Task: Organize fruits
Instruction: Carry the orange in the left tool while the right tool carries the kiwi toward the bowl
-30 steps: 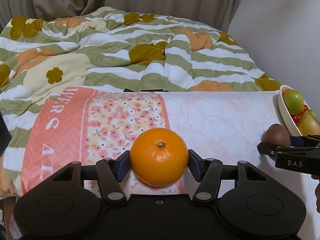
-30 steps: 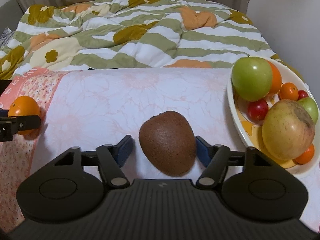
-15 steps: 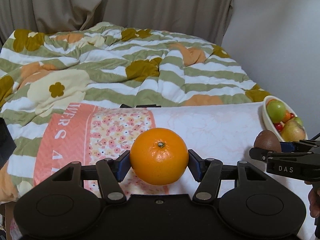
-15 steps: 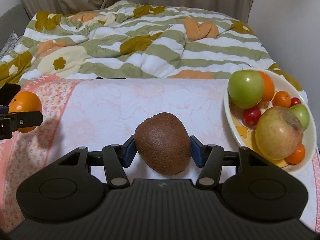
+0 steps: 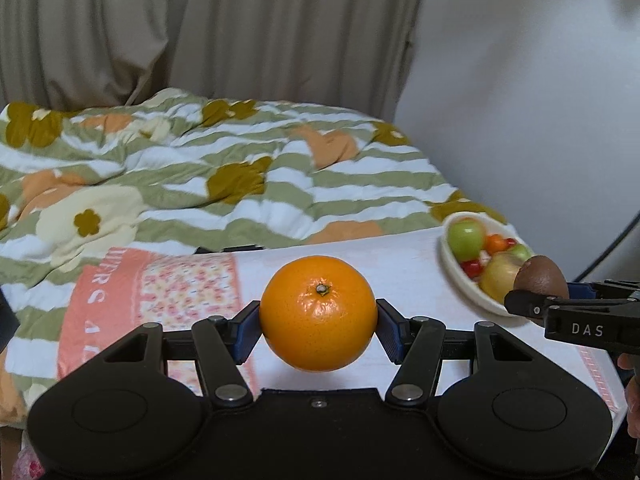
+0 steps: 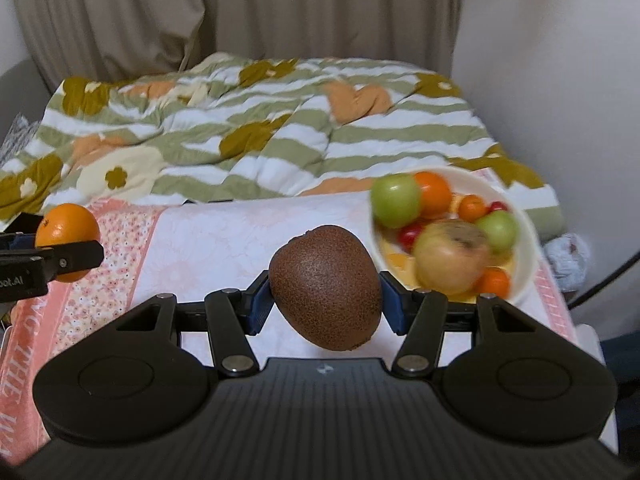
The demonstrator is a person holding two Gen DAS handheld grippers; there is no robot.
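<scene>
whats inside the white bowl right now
The white bowl holds two green apples, a yellowish apple, oranges and small red fruits. Anything beneath them is covered.

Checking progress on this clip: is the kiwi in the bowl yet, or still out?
Out. The kiwi is clamped in the right gripper, in the air beside the white bowl.

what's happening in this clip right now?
A person is sorting fruit with two handheld grippers. The left gripper is clamped on an orange, the right gripper on a kiwi; both fruits are held clear above the pink-patterned cloth. A white bowl to the right already holds apples, small oranges and red fruits. Neither held fruit is in the bowl yet.
</scene>
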